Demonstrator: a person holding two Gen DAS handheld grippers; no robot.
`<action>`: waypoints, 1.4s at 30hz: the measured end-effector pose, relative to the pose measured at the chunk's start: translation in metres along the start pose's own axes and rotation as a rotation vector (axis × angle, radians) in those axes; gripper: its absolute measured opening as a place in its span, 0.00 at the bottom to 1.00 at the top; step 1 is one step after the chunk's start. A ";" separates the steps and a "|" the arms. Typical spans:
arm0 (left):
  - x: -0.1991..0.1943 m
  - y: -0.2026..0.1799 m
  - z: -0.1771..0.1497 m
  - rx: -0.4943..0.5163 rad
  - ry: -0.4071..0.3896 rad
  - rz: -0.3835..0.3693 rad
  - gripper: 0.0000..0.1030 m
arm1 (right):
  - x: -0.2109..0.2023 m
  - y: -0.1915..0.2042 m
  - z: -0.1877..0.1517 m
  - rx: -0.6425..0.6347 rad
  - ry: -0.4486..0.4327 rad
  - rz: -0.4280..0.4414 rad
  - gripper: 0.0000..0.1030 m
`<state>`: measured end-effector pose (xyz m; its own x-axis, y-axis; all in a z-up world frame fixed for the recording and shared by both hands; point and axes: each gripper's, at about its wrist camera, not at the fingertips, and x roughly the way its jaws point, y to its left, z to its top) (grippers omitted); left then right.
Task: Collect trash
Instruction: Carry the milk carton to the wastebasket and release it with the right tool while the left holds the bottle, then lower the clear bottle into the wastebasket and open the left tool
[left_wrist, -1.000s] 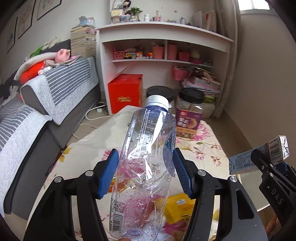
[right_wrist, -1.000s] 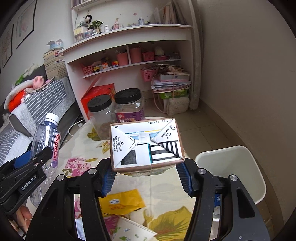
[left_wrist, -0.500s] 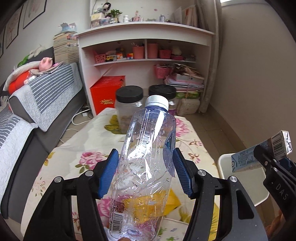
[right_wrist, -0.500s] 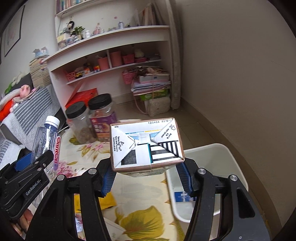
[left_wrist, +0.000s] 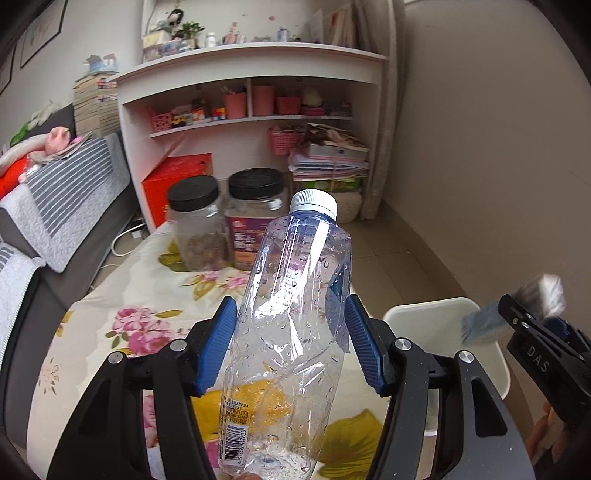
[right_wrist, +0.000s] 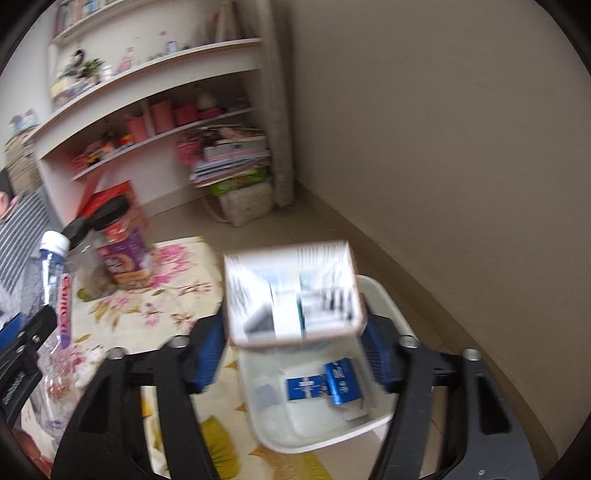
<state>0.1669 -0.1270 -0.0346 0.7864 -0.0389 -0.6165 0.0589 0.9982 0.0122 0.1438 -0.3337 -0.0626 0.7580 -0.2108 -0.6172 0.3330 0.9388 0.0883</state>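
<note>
My left gripper (left_wrist: 291, 347) is shut on a crumpled clear plastic bottle (left_wrist: 295, 314) with a white cap, held tilted above the floral table (left_wrist: 122, 306). My right gripper (right_wrist: 295, 347) is shut on a white drink carton (right_wrist: 291, 291), held over the white trash bin (right_wrist: 380, 295) beside the table's right edge. Small blue cartons (right_wrist: 325, 384) lie in the bin. The bin (left_wrist: 424, 310) and the carton (left_wrist: 517, 314) also show in the left wrist view, and the bottle (right_wrist: 48, 280) in the right wrist view.
Two black-lidded jars (left_wrist: 225, 221) stand at the table's far end. A yellow packet (left_wrist: 255, 398) lies on the table under the bottle. A white shelf unit (left_wrist: 251, 96) and a red box (left_wrist: 173, 181) stand behind, a sofa (left_wrist: 55, 206) to the left, a wall at right.
Both grippers have swung right. The carton has moved from over the table to above the bin, and the bin has come into the left wrist view.
</note>
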 end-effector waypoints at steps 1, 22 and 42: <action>0.000 -0.004 0.000 0.004 0.001 -0.007 0.58 | -0.001 -0.009 0.001 0.025 -0.008 -0.020 0.78; 0.015 -0.124 0.000 0.157 0.028 -0.123 0.59 | -0.041 -0.122 0.007 0.261 -0.072 -0.164 0.89; -0.011 -0.122 0.005 0.156 -0.028 -0.059 0.85 | -0.063 -0.107 -0.005 0.190 -0.171 -0.298 0.93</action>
<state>0.1541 -0.2488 -0.0257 0.7954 -0.1005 -0.5977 0.1987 0.9749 0.1004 0.0573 -0.4196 -0.0373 0.6896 -0.5238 -0.5000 0.6383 0.7658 0.0782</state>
